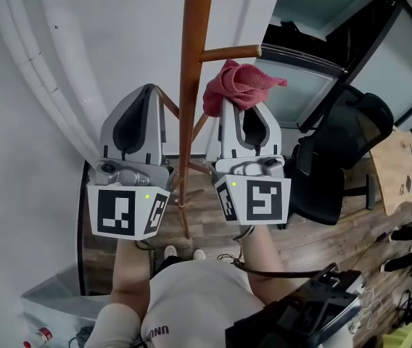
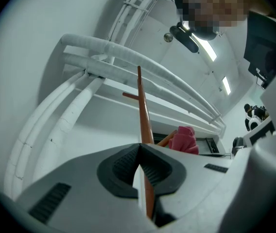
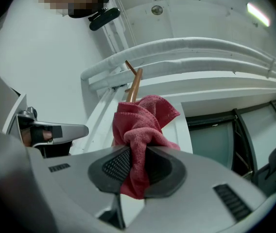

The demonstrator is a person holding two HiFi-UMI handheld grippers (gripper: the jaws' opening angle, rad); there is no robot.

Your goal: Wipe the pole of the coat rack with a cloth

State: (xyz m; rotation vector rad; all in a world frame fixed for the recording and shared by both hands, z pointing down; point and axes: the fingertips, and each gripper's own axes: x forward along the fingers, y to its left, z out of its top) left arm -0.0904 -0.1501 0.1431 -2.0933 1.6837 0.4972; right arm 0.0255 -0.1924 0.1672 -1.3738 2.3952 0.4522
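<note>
The coat rack's brown wooden pole [image 1: 189, 85] runs straight down the middle of the head view, with a peg [image 1: 231, 52] sticking out to the right. My right gripper [image 1: 244, 109] is shut on a bunched red cloth [image 1: 239, 84], held just right of the pole below that peg. In the right gripper view the cloth [image 3: 140, 120] bulges out of the gripper [image 3: 139, 152] and hides most of the pole [image 3: 134, 84]. I cannot tell if cloth and pole touch. Left of the pole, my left gripper [image 1: 148, 93] is shut and holds nothing. Its own view shows the pole [image 2: 143, 110] beyond the gripper [image 2: 139, 149].
White pipes [image 1: 39, 56] curve along the wall at the left. A black office chair [image 1: 340, 158] stands close on the right, under a dark-framed window [image 1: 315, 56]. The rack's slanted braces and foot [image 1: 184, 209] meet the wooden floor [image 1: 322, 238] below.
</note>
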